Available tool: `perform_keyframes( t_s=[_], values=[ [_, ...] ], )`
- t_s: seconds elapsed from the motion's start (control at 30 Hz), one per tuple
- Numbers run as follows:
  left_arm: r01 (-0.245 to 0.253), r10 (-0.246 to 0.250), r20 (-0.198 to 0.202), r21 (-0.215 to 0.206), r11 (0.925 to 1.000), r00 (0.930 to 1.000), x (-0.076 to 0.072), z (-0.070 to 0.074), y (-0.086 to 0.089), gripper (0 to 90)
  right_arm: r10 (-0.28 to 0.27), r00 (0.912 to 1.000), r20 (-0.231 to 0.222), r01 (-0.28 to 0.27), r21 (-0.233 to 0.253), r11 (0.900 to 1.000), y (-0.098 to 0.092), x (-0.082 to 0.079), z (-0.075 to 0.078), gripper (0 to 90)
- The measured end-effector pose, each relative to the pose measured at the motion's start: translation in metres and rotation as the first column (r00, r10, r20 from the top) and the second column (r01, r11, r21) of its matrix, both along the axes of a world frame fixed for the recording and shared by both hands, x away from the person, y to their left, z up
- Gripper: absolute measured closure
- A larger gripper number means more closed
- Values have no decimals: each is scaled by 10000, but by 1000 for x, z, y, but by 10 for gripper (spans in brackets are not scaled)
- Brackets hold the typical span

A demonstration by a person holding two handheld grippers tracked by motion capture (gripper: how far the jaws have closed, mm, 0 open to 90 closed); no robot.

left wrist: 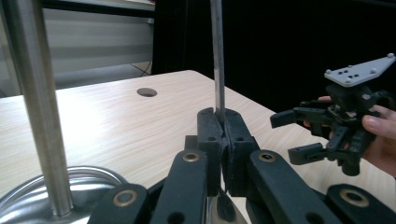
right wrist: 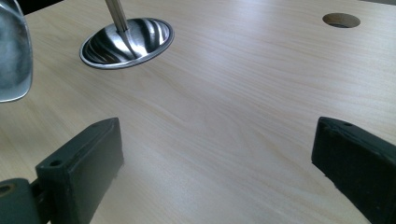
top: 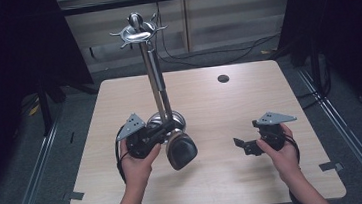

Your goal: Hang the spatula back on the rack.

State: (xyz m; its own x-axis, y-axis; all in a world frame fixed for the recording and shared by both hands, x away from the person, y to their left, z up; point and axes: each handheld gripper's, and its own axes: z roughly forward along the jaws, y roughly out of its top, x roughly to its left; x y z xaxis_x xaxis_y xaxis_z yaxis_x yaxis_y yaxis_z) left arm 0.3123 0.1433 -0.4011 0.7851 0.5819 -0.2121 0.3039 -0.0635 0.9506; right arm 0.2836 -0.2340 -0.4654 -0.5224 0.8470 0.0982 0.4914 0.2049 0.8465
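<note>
Pale wood table (top: 286, 172) – round hole (top: 223, 79) – black cables (top: 225, 57) behind

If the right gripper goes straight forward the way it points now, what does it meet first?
Probably bare table first: the open right gripper looks down over the wood. Further along that line stands the stand's round steel base, slightly to one side; depth is unclear.

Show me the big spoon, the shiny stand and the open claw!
spoon (top: 181, 151), high view, on its bowl.
stand (right wrist: 140, 39), right gripper view, on its round base.
right claw (top: 246, 145), high view, between its open tips.
</note>
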Motion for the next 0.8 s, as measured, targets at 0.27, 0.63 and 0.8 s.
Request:
perform_keyframes(
  t_s=[0.27, 0.63, 0.8],
  values=[
    [-232, 231, 113, 48, 9997, 9997, 7, -6, 3, 861, 88, 10000, -44, -88, -53, 9999, 2, 1, -1, 19],
    [-249, 241, 349, 230, 9994, 9991, 19, -11, -1, 853, 27, 10000, -78, -27, -45, 10000, 0, 1, -1, 19],
    [-414, 415, 221, -29, 9991, 9989, 24, -13, -2, 844, 57, 10000, -61, -57, -76, 10000, 2, 1, -1, 19]
  ],
)
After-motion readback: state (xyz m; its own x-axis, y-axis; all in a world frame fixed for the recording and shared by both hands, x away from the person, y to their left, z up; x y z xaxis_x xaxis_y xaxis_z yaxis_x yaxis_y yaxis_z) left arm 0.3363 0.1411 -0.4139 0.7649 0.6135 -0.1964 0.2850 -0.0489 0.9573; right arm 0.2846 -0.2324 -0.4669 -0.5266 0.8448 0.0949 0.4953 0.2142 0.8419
